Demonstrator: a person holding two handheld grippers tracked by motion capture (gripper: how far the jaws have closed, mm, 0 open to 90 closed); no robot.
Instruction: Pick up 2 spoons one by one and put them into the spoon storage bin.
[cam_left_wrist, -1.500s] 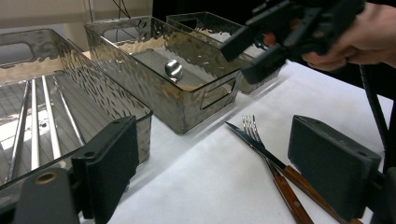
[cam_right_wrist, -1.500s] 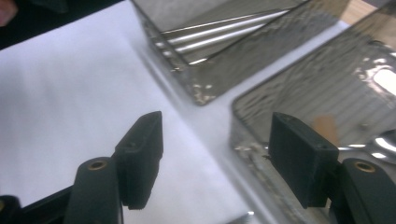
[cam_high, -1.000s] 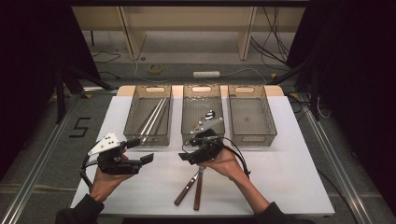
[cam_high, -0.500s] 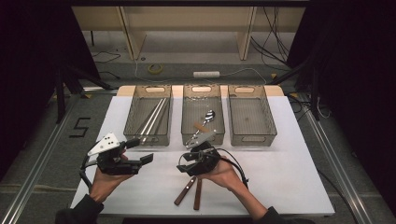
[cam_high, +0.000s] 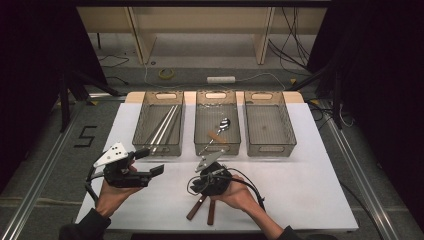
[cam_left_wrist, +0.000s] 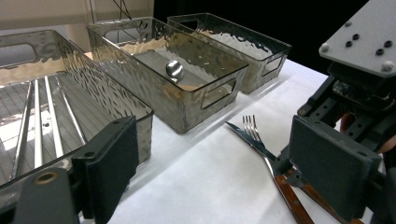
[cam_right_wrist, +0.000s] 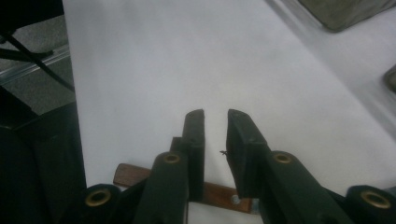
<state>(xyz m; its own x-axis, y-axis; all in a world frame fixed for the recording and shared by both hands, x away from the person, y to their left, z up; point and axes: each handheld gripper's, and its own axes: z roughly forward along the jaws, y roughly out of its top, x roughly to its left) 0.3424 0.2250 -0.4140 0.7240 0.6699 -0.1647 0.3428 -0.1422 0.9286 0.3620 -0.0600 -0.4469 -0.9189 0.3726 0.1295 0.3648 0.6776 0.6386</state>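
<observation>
table: a white sheet covers the table top (cam_high: 310, 195); 3 smoked clear plastic bins stand in a row across its far half.
landmark: the middle bin (cam_high: 217, 107), used for every place below.
middle bin contents: a spoon (cam_high: 218, 130) with a wooden handle lies slanted inside; the left gripper view shows just its shiny bowl above the bin wall.
bin to its left: the left bin (cam_high: 159, 120) holds long metal rods (cam_high: 163, 125) laid lengthwise; the left gripper view shows them as separate thin bars through the wall.
bin to its right: the right bin (cam_high: 269, 122); nothing can be made out in it.
left gripper: the left gripper (cam_high: 148, 164) is held above the table, nearer the person than the middle bin and off to its left; its jaws stand wide apart with nothing between them, as its own view makes plain.
right gripper: the right gripper (cam_high: 198, 186) is low over the table, on the person's side of the middle bin; in its own view the jaws sit a narrow gap apart, straddling a wooden handle without visibly pressing it.
cutlery on the sheet: a fork (cam_left_wrist: 261, 149) and a knife (cam_left_wrist: 247, 139), both wooden-handled, lie side by side under the right gripper; the high view shows just 2 handle ends, the left gripper view shows tines and blade pointing toward the middle bin.
</observation>
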